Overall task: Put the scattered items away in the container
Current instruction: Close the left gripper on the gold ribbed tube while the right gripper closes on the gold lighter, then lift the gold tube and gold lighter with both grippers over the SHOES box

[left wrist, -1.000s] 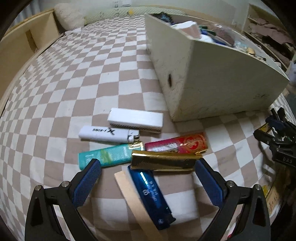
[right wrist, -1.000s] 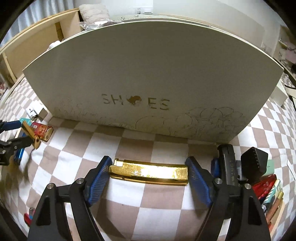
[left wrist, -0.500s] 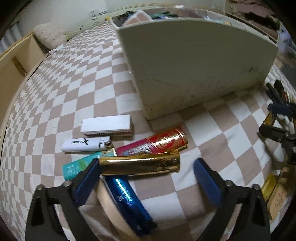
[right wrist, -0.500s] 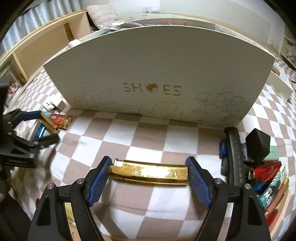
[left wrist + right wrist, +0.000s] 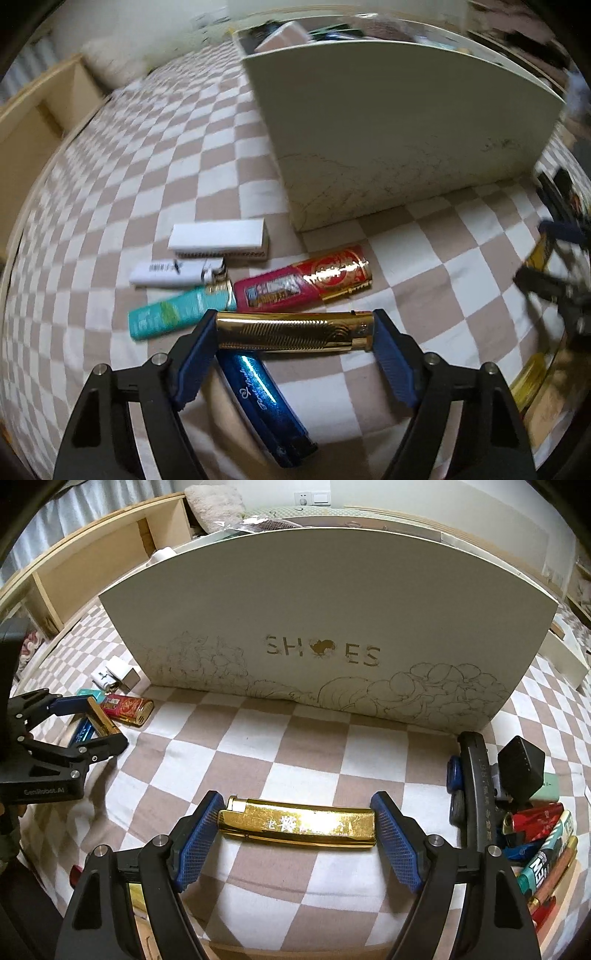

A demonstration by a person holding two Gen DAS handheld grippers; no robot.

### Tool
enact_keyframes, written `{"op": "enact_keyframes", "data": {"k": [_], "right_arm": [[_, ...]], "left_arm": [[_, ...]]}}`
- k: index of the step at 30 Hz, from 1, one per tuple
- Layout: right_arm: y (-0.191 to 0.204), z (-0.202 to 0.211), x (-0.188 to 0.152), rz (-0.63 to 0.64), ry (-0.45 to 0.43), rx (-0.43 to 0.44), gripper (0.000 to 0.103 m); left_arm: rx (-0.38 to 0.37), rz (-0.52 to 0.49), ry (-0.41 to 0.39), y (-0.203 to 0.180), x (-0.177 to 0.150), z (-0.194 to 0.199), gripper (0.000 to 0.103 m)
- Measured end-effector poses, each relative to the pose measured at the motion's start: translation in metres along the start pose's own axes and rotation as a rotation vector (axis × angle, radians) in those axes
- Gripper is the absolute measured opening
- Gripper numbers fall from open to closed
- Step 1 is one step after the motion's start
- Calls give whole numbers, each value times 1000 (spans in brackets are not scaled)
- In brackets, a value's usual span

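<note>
The white shoe box [image 5: 325, 602] stands on the checkered bedspread, its open top showing in the left wrist view [image 5: 388, 122]. My left gripper [image 5: 295, 322] is closing its jaws, and the blue pads touch both ends of a ribbed gold lighter [image 5: 291, 331]. The right wrist view shows that gripper [image 5: 105, 722] at the left, lighter between its fingers. My right gripper [image 5: 297, 805] is shut on a smooth gold lighter [image 5: 299, 823], held endwise in front of the box. Loose by the left gripper lie a blue lighter [image 5: 266, 402], a teal one [image 5: 173, 314] and a red one [image 5: 306, 280].
A white lighter [image 5: 173, 271] and a small white box [image 5: 218, 236] lie beyond the left pile. At the right sit a black cube [image 5: 521, 771], a long black item [image 5: 476, 786] and several coloured lighters [image 5: 535, 819]. A wooden bed frame [image 5: 74, 572] borders the left.
The left jaws came in from wide apart onto the ends of the ribbed gold lighter, and that view swung toward the box. The right gripper kept its lighter and shifted slightly.
</note>
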State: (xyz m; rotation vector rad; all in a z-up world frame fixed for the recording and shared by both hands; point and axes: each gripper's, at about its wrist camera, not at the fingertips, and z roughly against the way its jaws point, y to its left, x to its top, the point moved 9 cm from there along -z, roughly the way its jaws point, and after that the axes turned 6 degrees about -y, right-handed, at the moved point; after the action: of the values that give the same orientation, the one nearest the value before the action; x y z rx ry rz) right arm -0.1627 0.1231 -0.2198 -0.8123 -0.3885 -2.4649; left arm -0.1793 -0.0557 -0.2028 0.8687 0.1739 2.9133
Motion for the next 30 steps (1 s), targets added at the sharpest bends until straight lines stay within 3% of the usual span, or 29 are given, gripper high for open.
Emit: {"op": "enact_keyframes", "data": {"k": [3,18,20,24,30], "right_arm": [[3,2,-5,19,2,-4,82],[1,33,-26,23,-21,-34,82],[-3,27,-6,23,-23,-36,82],[-27,36,-5,8,-36,-28,82],[-12,49,-4,-23,-79,-24,82]], "left_arm": [[-24,42,4,-6,-1,4,81],[-45,55,-21,-36,-10,26,81],[-62,71,-28,-44,-10,32,81],[-94,93,-38,-54,-12,43,81],[-108,83,-61,-72,-16,58,81]]}}
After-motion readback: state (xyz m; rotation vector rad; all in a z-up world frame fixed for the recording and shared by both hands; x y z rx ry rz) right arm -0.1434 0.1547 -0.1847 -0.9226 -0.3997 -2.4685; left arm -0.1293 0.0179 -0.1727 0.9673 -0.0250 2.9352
